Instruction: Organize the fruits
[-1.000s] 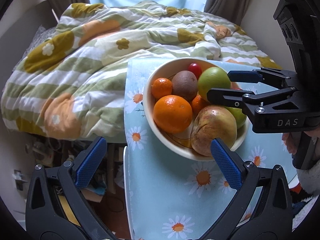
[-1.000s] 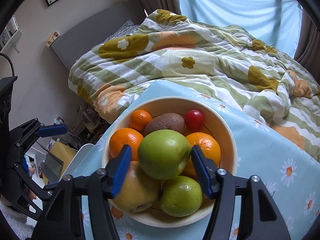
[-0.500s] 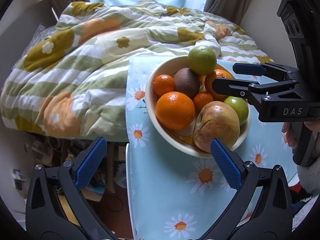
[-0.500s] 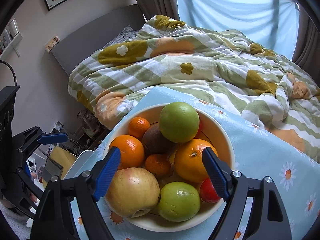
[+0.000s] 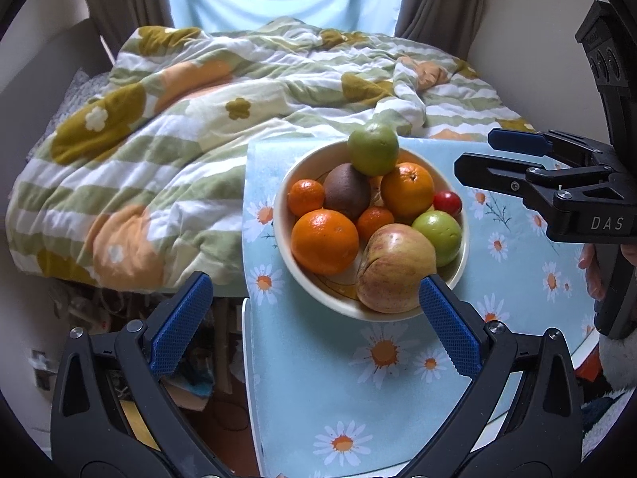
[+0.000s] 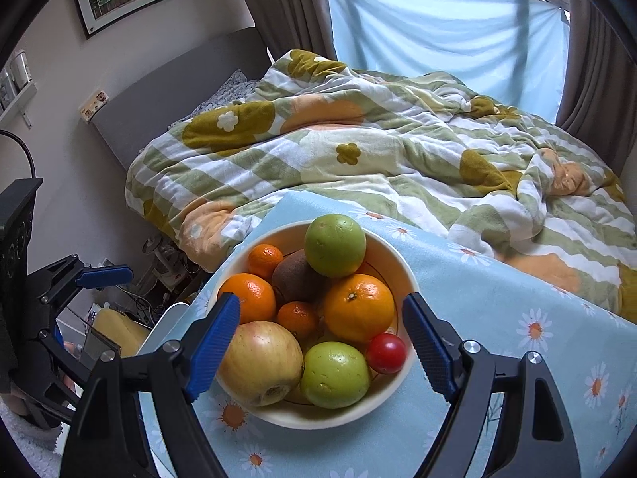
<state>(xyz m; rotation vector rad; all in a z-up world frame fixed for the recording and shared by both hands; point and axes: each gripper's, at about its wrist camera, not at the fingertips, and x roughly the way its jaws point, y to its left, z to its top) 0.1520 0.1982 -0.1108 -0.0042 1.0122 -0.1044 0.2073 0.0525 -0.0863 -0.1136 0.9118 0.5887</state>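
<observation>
A cream bowl (image 5: 283, 235) (image 6: 406, 275) stands on the daisy-print tablecloth (image 5: 346, 390) (image 6: 497, 302) and holds several fruits. A green apple (image 5: 373, 148) (image 6: 335, 245) rests on top at the far side. Below it lie a kiwi (image 5: 346, 192), oranges (image 5: 324, 241) (image 6: 358, 307), small mandarins (image 5: 305, 197), a second green apple (image 5: 438, 232) (image 6: 334, 374), a cherry tomato (image 5: 447, 201) (image 6: 386, 352) and a large yellow-red apple (image 5: 394, 269) (image 6: 260, 360). My left gripper (image 5: 312, 324) is open and empty near the bowl's near rim. My right gripper (image 6: 320, 344) (image 5: 475, 151) is open and empty, held back from the bowl.
A bed with a rumpled green, white and orange flowered blanket (image 5: 191, 135) (image 6: 358, 151) lies just behind the table. The table's left edge (image 5: 247, 358) drops to cluttered floor. Curtains (image 6: 430, 24) hang at the back.
My right gripper opened, left the green apple on top of the pile at the far side, and drew back from the bowl. The cherry tomato now lies at the bowl's right side.
</observation>
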